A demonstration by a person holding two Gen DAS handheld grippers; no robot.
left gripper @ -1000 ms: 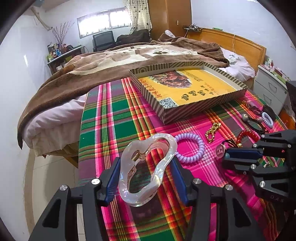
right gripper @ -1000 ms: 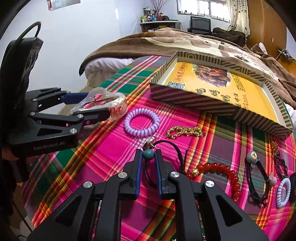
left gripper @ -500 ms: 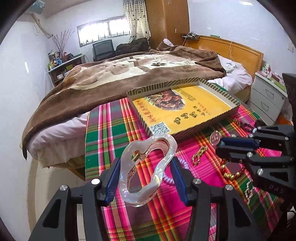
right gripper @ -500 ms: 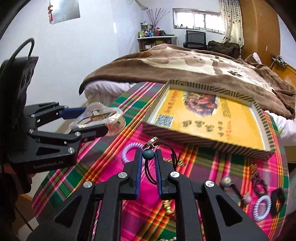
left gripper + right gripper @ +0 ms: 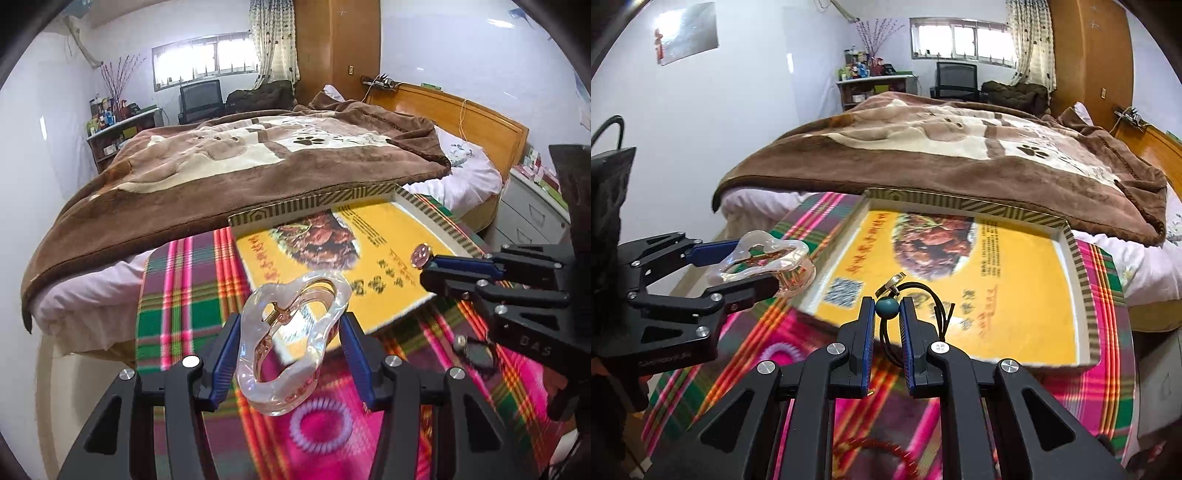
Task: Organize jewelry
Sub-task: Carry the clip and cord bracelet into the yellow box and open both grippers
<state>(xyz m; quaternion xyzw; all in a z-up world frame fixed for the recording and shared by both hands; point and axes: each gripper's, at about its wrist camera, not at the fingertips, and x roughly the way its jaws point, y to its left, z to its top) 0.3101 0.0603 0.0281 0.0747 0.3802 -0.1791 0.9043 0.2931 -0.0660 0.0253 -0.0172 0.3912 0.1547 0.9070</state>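
My left gripper (image 5: 291,328) is shut on a clear plastic hair claw clip (image 5: 291,339) and holds it above the plaid table, near the front left corner of the yellow-lined box (image 5: 376,280). It also shows in the right wrist view (image 5: 764,262). My right gripper (image 5: 888,310) is shut on the teal bead of a black cord necklace (image 5: 887,307) with a round pendant (image 5: 422,254), held over the box's front edge (image 5: 960,350).
A lilac coil hair tie (image 5: 319,424) lies on the plaid cloth (image 5: 166,295) below the clip. A red bead bracelet (image 5: 886,448) lies under the right gripper. A bed with a brown blanket (image 5: 240,166) stands behind the table. Drawers (image 5: 532,214) stand at the right.
Both grippers have risen and moved forward toward the box with their items. The clip and the necklace now hang over the box's near edge.
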